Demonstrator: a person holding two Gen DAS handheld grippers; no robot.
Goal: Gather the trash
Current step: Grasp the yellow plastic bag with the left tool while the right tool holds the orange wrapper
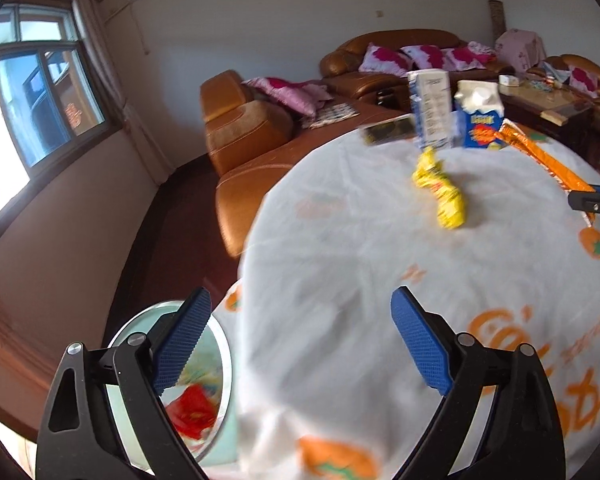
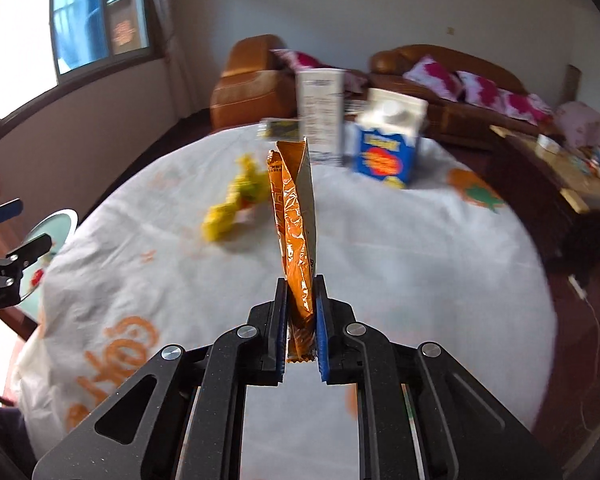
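Observation:
My right gripper (image 2: 301, 292) is shut on a long orange snack wrapper (image 2: 294, 216) and holds it up over the round table; the wrapper also shows in the left wrist view (image 1: 540, 152) beside the right gripper (image 1: 592, 204). My left gripper (image 1: 300, 312) is open and empty at the table's left edge, above a round bin (image 1: 216, 360) with a red wrapper (image 1: 192, 408) inside. A crumpled yellow wrapper (image 1: 444, 190) lies on the cloth, also in the right wrist view (image 2: 236, 200). A blue-and-white carton (image 2: 388, 140), a tall white carton (image 2: 320, 112) and a flat dark packet (image 2: 280, 128) stand at the far side.
The table wears a white cloth (image 1: 360, 260) with orange prints. Brown leather sofas (image 1: 244, 132) with pink cushions stand behind it. A dark coffee table (image 2: 560, 168) with clutter is at the right. The bin also shows at the left in the right wrist view (image 2: 54, 224).

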